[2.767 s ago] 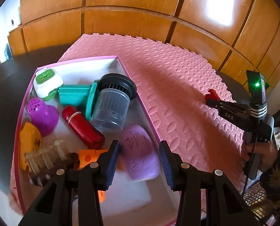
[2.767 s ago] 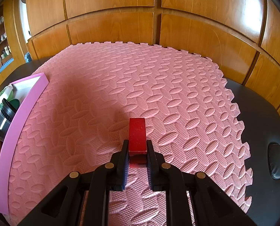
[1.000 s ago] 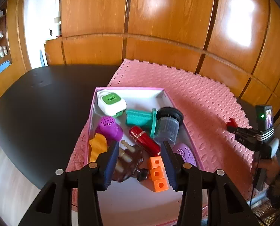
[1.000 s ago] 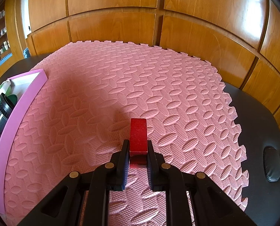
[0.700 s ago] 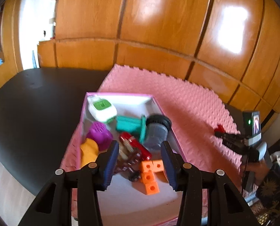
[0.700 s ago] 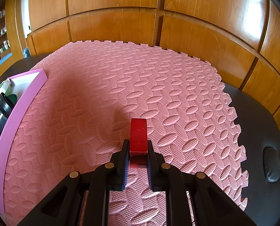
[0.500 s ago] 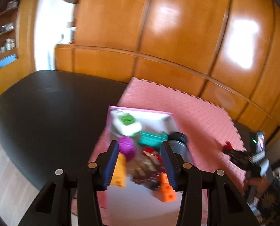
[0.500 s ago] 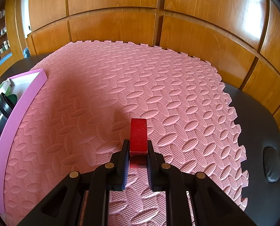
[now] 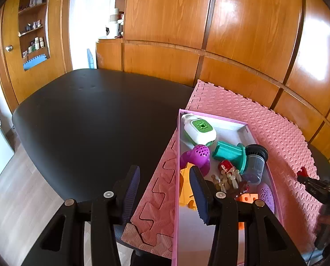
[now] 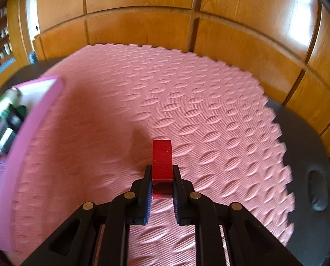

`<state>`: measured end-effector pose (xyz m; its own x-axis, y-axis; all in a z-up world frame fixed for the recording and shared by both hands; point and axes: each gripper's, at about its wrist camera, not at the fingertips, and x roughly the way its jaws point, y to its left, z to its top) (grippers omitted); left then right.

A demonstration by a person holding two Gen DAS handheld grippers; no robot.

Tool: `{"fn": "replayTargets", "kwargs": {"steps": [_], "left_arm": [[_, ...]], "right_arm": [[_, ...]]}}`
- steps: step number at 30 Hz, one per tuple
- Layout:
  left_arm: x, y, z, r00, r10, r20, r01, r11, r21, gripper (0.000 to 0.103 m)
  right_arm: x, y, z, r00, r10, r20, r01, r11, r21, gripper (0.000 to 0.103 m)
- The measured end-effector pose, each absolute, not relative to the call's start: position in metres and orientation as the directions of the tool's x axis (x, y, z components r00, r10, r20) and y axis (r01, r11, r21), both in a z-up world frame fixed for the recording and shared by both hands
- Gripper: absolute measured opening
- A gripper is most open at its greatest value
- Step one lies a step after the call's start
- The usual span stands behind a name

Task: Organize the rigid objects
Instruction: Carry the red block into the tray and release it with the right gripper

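Right wrist view shows the right gripper (image 10: 162,185) clamped on a red block (image 10: 162,159) above the pink foam mat (image 10: 209,110). The pink box (image 10: 20,137) sits blurred at the left edge, so its rim may catch the block on the way in. Left gripper (image 9: 165,190) hangs part open and empty over the box wall (image 9: 177,155), near the crowded toys; a careless swing could knock them.
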<state>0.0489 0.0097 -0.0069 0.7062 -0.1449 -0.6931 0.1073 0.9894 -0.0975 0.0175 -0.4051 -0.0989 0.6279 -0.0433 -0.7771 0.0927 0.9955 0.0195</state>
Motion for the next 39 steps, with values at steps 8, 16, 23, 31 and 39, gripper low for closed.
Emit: {"fn": "replayTargets", "kwargs": {"steps": [8, 16, 23, 31, 39], "left_arm": [[0.047, 0.007, -0.015, 0.690, -0.149, -0.709, 0.113, 0.989, -0.098, 0.048], [0.045, 0.016, -0.013, 0.701, -0.133, -0.700, 0.088, 0.991, -0.100, 0.049], [0.046, 0.024, -0.012, 0.708, -0.119, -0.696, 0.064, 0.992, -0.104, 0.051], [0.048, 0.027, -0.016, 0.708, -0.097, -0.700, 0.050, 0.995, -0.087, 0.055], [0.048, 0.024, -0.019, 0.703, -0.093, -0.705, 0.050, 0.995, -0.081, 0.059]], "right_arm": [[-0.011, -0.331, -0.051, 0.674, 0.255, -0.693, -0.184, 0.967, 0.178, 0.014], [-0.034, -0.231, -0.040, 0.546, 0.497, -0.674, -0.499, 0.839, 0.215, 0.014], [-0.025, -0.176, -0.059, 0.451, 0.539, -0.711, -0.572, 0.787, 0.233, 0.014], [-0.006, -0.144, -0.094, 0.426, 0.470, -0.773, -0.554, 0.811, 0.188, 0.015], [-0.012, -0.145, -0.095, 0.433, 0.450, -0.781, -0.541, 0.822, 0.174, 0.023]]}}
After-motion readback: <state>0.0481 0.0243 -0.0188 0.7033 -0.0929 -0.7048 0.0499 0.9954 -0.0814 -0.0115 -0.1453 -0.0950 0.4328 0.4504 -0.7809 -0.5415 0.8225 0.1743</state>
